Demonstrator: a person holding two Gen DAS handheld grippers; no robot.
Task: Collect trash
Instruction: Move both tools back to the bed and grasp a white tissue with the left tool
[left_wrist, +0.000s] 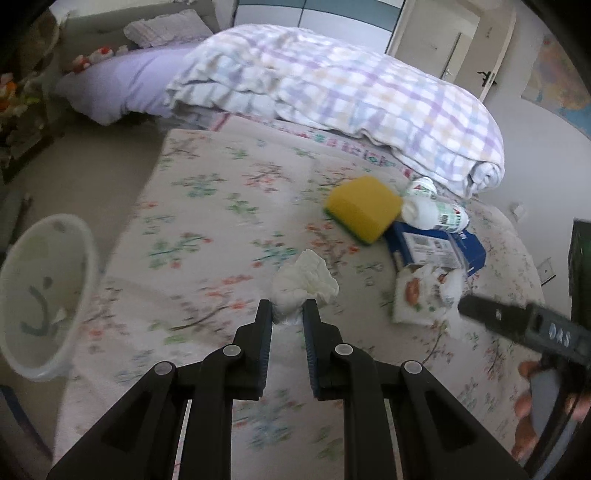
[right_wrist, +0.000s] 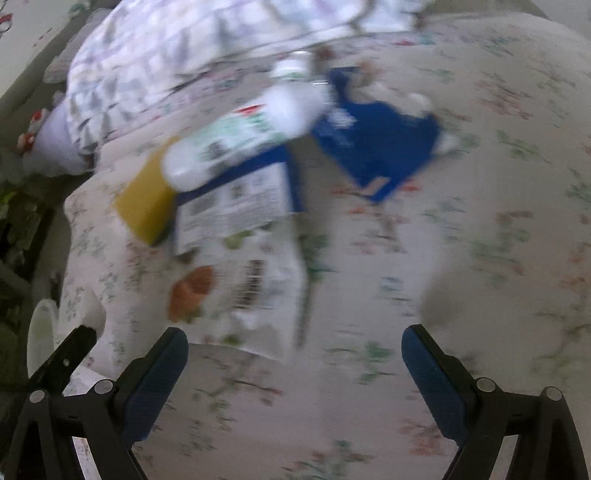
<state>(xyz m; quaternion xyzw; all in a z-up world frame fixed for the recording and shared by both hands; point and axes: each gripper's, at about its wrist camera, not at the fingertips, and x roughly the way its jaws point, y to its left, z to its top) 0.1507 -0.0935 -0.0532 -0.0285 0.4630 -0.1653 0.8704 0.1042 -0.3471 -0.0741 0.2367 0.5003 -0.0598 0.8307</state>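
My left gripper (left_wrist: 287, 309) is shut on a crumpled white tissue (left_wrist: 306, 282) above the floral bed sheet (left_wrist: 207, 221). A white bin (left_wrist: 40, 291) stands off the bed's left edge. To the right lie a yellow sponge (left_wrist: 364, 208), a white bottle (left_wrist: 434, 210), a blue box (left_wrist: 436, 245) and a white snack wrapper (left_wrist: 424, 291). My right gripper (right_wrist: 293, 345) is open and empty, just short of the wrapper (right_wrist: 243, 284); the box (right_wrist: 236, 199), bottle (right_wrist: 236, 140) and sponge (right_wrist: 146, 201) lie beyond it. That view is blurred.
A folded checked quilt (left_wrist: 332, 92) and a lilac pillow (left_wrist: 122, 85) lie at the far end of the bed. A blue piece of packaging (right_wrist: 376, 147) lies on the sheet (right_wrist: 480, 221) right of the box. The right gripper also shows in the left wrist view (left_wrist: 517, 317).
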